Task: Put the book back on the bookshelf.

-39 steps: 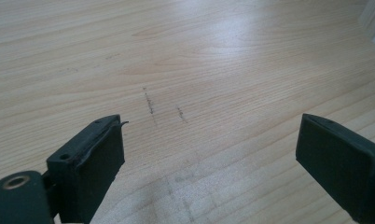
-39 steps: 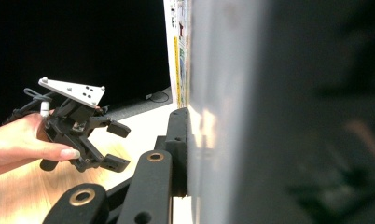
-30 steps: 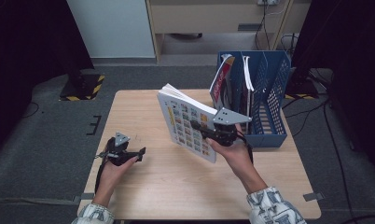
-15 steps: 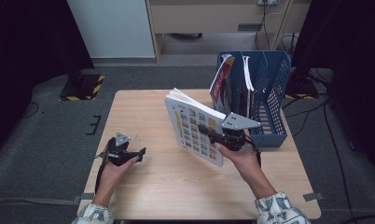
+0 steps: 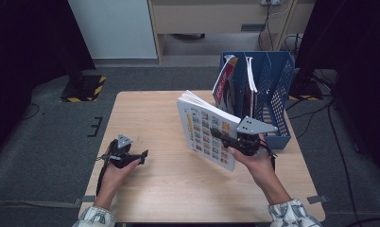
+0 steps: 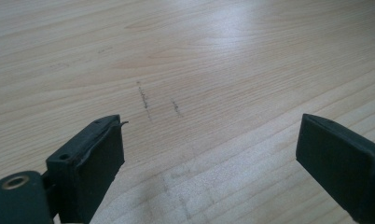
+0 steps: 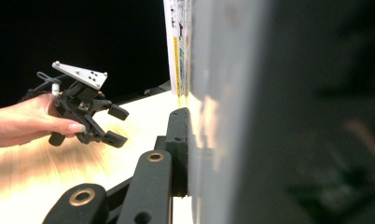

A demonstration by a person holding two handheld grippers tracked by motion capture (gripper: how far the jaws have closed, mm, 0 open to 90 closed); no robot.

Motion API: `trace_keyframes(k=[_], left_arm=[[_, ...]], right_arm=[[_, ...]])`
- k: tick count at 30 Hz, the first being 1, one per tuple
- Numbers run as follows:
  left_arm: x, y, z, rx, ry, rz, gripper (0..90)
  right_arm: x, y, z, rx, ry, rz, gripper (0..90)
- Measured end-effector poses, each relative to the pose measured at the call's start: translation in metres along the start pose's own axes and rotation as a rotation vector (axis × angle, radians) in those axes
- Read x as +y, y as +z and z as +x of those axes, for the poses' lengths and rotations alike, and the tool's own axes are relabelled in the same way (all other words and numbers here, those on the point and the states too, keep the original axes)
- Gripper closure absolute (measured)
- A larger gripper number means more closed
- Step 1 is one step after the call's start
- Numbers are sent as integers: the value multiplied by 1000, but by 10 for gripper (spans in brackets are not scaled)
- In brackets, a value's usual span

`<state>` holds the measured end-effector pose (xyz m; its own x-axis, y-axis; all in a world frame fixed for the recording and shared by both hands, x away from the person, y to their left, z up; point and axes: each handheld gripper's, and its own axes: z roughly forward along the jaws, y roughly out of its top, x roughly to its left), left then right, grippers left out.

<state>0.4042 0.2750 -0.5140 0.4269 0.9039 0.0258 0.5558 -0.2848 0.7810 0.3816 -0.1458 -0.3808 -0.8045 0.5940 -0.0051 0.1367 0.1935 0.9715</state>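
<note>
A thick book (image 5: 204,131) with a cover of small coloured pictures stands upright above the table, spine side down. My right gripper (image 5: 224,138) is shut on its lower right part, just left of the blue rack (image 5: 279,83). In the right gripper view one black pad (image 7: 178,140) presses flat against the book (image 7: 223,93); the other jaw is hidden behind it. My left gripper (image 5: 137,156) rests low at the table's front left, open and holding nothing. Its own view shows its jaws spread wide (image 6: 209,149) over bare wood.
The blue mesh file rack stands at the table's back right corner and holds a red-and-white book (image 5: 224,85) and other upright books. The wooden table (image 5: 155,118) has faint pencil marks (image 6: 143,98). Dark floor surrounds it; a cabinet stands behind.
The right gripper has carried the upright book to the right, closer to the blue rack. The left hand and gripper have stayed in place.
</note>
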Motion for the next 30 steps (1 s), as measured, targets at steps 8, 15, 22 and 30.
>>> trace_keyframes(k=[8, 15, 22, 30], left_arm=[[-1, 1, 1, -2, -2, 3, 73], [-1, 0, 2, 1, -2, 4, 73], [-1, 0, 2, 0, 1, 4, 73], [-1, 1, 1, -1, 3, 7, 73]], right_arm=[[-7, -13, -4, -8, 9, 2, 740], [-14, -24, -6, -23, 18, 3, 740], [-16, -36, -10, -40, 34, -18, 741], [-18, -51, -15, -56, 38, -21, 740]])
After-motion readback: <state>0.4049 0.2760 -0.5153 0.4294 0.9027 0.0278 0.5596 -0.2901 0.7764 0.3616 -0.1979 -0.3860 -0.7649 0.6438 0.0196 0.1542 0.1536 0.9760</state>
